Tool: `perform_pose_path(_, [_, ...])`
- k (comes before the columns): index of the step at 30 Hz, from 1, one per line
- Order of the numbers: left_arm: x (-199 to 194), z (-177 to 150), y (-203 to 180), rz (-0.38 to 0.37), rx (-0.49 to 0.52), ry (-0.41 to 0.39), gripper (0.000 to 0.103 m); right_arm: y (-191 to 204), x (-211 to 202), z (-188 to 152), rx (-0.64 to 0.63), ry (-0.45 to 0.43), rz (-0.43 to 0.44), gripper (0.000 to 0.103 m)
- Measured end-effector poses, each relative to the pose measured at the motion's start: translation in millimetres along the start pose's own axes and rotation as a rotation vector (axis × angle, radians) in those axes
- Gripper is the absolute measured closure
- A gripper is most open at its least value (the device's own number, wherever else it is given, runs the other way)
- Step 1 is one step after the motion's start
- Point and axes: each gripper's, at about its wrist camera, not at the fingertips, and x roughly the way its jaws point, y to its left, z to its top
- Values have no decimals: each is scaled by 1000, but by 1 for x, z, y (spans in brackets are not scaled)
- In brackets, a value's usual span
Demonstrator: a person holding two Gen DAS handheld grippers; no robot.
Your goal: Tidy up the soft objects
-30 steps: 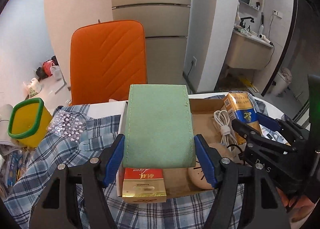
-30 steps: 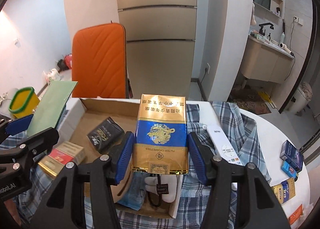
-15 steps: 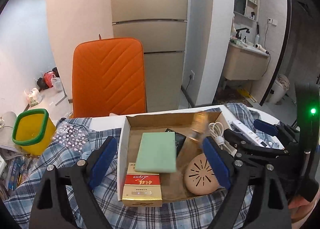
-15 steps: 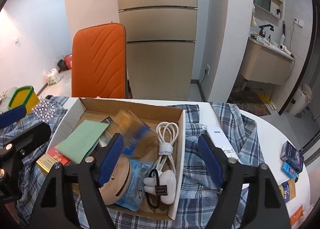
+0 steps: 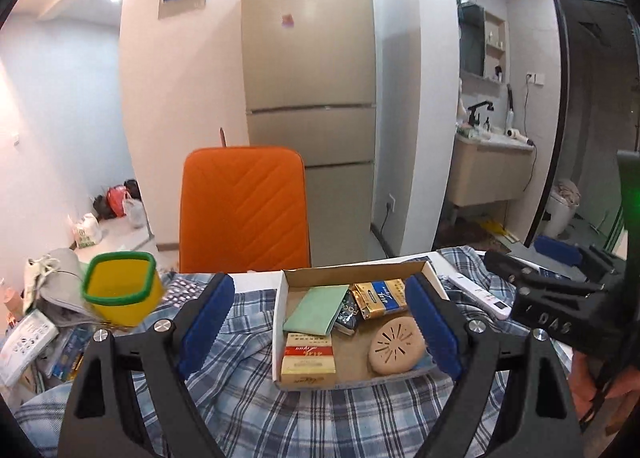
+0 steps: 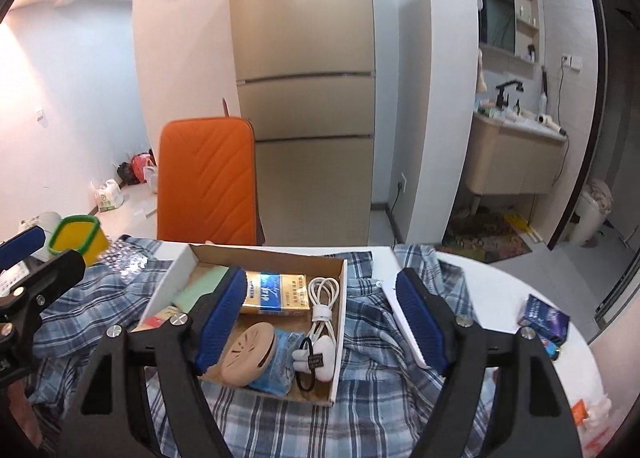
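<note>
An open cardboard box (image 5: 279, 322) lies on a blue plaid shirt (image 5: 240, 398). Inside it are a green pad (image 5: 316, 308), a gold-and-blue pack (image 5: 380, 298), a red-and-gold pack (image 5: 308, 358) and a round beige disc (image 5: 396, 346). My left gripper (image 5: 320, 320) hangs open above and in front of the box, with nothing between its blue pads. My right gripper (image 6: 320, 314) is open too, raised over the box's (image 6: 340, 298) right side and holding nothing. The right wrist view also shows a coiled white cable (image 6: 324, 294) and a white plush charm (image 6: 316, 354).
A yellow tub with a green rim (image 5: 120, 294) stands at the left among papers and packets. An orange chair (image 5: 244, 210) stands behind the table, before a fridge. A white remote (image 6: 400, 322) lies on the shirt right of the box. Small packs (image 6: 544, 318) sit near the table's right edge.
Both grippers opened and let go. The green pad and the gold-and-blue pack dropped into the box. Both grippers then drew back and rose.
</note>
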Motion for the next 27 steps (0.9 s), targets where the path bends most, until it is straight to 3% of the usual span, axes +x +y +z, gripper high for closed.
perform_pose_path(4, [-45, -18, -7, -1, 39, -85, 14, 1, -38, -7, 3, -60, 5, 26])
perform_pose_path(5, [-58, -24, -7, -9, 41, -112, 14, 1, -46, -10, 4, -76, 1, 21])
perform_pose_path(6, [-67, -28, -7, -11, 38, -125, 14, 1, -55, -13, 7, -101, -5, 16])
perform_pose_path(10, [-100, -42, -4, -23, 34, -166, 14, -3, -82, -27, 22, -156, -6, 14])
perform_pose_path(13, [-127, -52, -3, -24, 35, -227, 14, -3, -100, -39, 26, -220, 0, 1])
perform_pose_path(15, [-142, -56, -3, -41, 44, -260, 12, 0, -111, -46, 11, -257, -21, 1])
perform_pose_path(17, [-156, -60, -3, -41, 48, -299, 0, 4, -121, -52, -11, -275, -33, 0])
perform_pose_path(20, [-173, -68, -4, -30, 44, -357, 0, 7, -135, -60, -27, -301, -34, 0])
perform_pose_path(27, [-184, -87, 1, -40, 28, -368, 0, 10, -156, -81, -6, -316, -16, 0])
